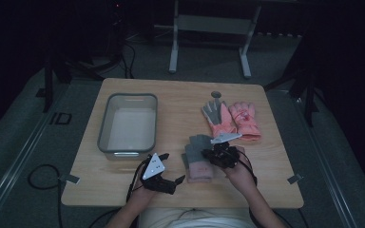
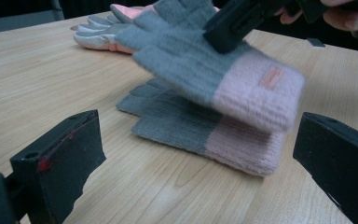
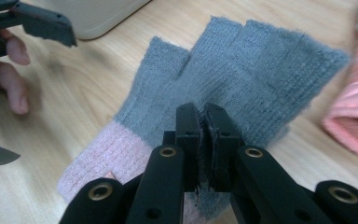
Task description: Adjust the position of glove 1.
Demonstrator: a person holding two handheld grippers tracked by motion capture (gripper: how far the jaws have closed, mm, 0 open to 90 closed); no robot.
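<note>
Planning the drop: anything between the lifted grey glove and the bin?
Nothing visible. The right gripper holds the grey glove off the table; bare wood lies between it and the bin, and the open left gripper sits nearer the person.

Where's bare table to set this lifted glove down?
Free: the strip between the bin and the knit glove lying flat, and the far edge beyond the bin. Crowded: the right side, with the pink gloves and the right gripper holding the lifted glove.

Knitted wool glove (image 3: pixel 242 70); matt wood table (image 1: pixel 180 102).
</note>
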